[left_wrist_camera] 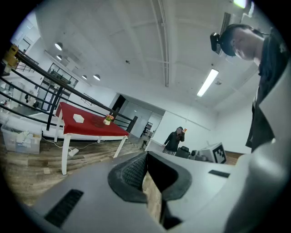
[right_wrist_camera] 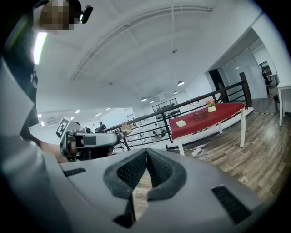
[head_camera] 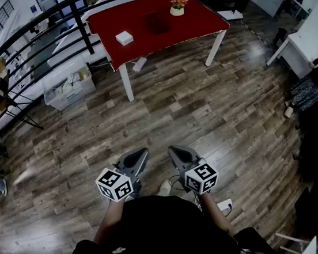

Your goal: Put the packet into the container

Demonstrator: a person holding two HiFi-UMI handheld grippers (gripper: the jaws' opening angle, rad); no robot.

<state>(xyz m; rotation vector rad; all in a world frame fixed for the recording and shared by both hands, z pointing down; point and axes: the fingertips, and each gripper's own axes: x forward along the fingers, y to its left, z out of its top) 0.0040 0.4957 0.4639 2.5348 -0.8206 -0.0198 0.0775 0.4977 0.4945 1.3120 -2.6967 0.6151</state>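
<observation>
The packet, a small white block, is seen lying on the red table in the upper middle of the head view, left of centre on the tabletop. The container, dark and see-through, is set just right of it, apart from it. A flower pot is placed further right, near the table's far edge. Nothing is seen inside the container from here.

The table is stood on a wood floor, with a black railing behind it and a clear bin at its left, beside the railing.

Both grippers are held low in the bottom middle of the frame, well apart from the table, side by side and pointed toward it. The left gripper is shown in its own view with pad tips pressed together and nothing between them. The right gripper is likewise closed tip to tip, with nothing held. Only floor is seen through the gap below the tips in each gripper view.

A second person is visible far off at centre right of the left gripper view.
</observation>
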